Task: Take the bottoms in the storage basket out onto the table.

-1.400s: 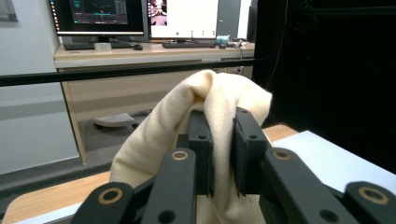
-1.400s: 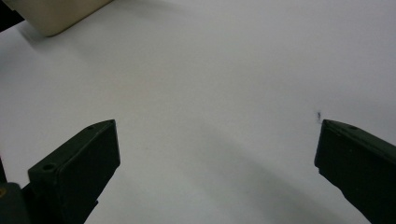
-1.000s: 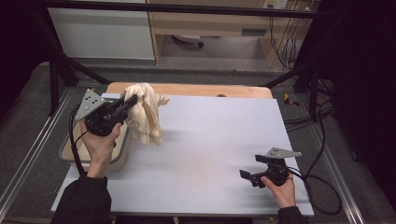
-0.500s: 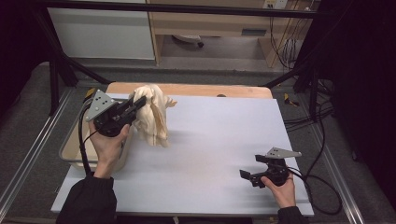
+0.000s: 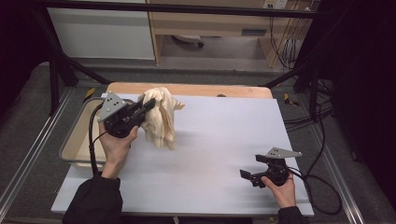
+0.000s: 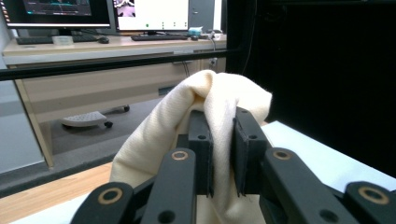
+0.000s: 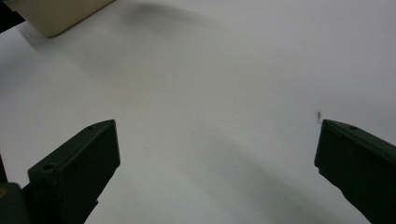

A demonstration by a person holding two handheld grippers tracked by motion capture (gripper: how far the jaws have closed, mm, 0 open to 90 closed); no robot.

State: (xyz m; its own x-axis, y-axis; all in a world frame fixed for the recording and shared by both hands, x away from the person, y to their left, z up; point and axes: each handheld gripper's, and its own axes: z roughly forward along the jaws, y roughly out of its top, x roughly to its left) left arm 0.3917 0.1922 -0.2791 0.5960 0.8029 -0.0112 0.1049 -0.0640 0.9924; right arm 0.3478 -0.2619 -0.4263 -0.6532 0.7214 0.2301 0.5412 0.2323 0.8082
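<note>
A cream cloth (image 5: 161, 119) hangs bunched above the white table sheet (image 5: 219, 140) at the back left, its lower end near the surface. My left gripper (image 5: 148, 105) is shut on the cloth's top fold; in the left gripper view the cloth (image 6: 205, 102) is pinched between the two black jaws and drapes over them. My right gripper (image 5: 246, 175) rests low over the front right of the sheet, held by a hand. In the right gripper view its jaws stand wide apart over bare white sheet (image 7: 210, 93), with nothing between them.
A beige tub (image 5: 77, 140) sits off the table's left edge, beside the left hand. A strip of wooden tabletop (image 5: 196, 89) runs along the far edge. Black cables (image 5: 322, 186) trail on the right. A dark frame and a desk stand beyond.
My left gripper has carried the hanging cloth to the right and a little forward over the sheet. The right gripper has stayed where it was.
</note>
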